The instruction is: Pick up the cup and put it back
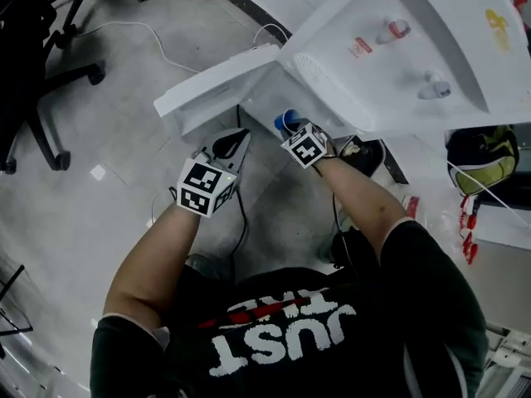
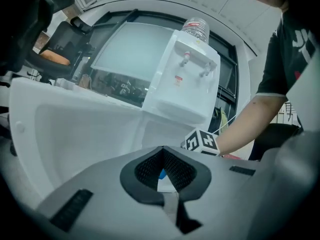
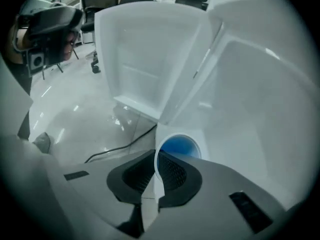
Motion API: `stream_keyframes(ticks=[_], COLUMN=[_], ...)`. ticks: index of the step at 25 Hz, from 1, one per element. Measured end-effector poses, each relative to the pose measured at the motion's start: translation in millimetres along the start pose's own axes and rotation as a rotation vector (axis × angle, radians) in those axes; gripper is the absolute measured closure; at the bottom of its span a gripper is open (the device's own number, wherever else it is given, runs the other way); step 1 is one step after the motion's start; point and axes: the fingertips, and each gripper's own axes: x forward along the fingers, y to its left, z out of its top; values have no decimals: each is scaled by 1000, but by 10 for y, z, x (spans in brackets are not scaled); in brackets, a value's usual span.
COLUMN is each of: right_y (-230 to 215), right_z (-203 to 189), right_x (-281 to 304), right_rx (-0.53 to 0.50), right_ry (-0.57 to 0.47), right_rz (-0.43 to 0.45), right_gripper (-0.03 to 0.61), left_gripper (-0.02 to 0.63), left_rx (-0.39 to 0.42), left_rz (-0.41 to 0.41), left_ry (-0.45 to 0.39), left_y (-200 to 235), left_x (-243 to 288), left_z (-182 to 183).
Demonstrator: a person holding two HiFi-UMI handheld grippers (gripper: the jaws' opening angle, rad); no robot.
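Forearm outstretched, right hand-held gripper pinches blue cup rim beside dispenser.

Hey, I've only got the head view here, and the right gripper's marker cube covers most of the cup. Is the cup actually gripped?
Observer: Yes. In the right gripper view, the right gripper has its fingers shut on the cup, with the wall at its rim pinched between them.
Operator: Anything in the cup?
Observer: Its blue inside faces that camera, and I see nothing in it.
Operator: And the left gripper?
Observer: In its own view, the left gripper has its fingers together with nothing between them. It points toward the water dispenser.
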Motion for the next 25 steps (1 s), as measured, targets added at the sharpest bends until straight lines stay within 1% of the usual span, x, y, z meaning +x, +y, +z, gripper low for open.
stream_keyframes(ticks=[3,7,9,15,17,20,25], right_y=[-236,-527,-640,-736,-755,-811,-805], right_z=[-146,-282,-317,-206,-189,-243,-210], right_x=[230,384,452,687,736,797,862], right_rx=[44,119,128,104,119,171,143], right_ry=[25,41,49,25,25,46,51], right_rz=[-29,-84,-111,-82,-75,-95,-105], right_gripper=[531,531,531,531,531,531,531], left_gripper=[617,617,617,617,617,617,617], left_rx=[20,-17,-19,-29,-29,-23,-6], left_rz=[9,55,67,73,65,51,39], left_ry=[33,45,47,53,53,60,76], left_y=[54,193,232,225,196,152,142], left_x=[-37,-72,-76,25,66,116,153], left_z=[-153,-244,-278,-310,-310,-330,-379])
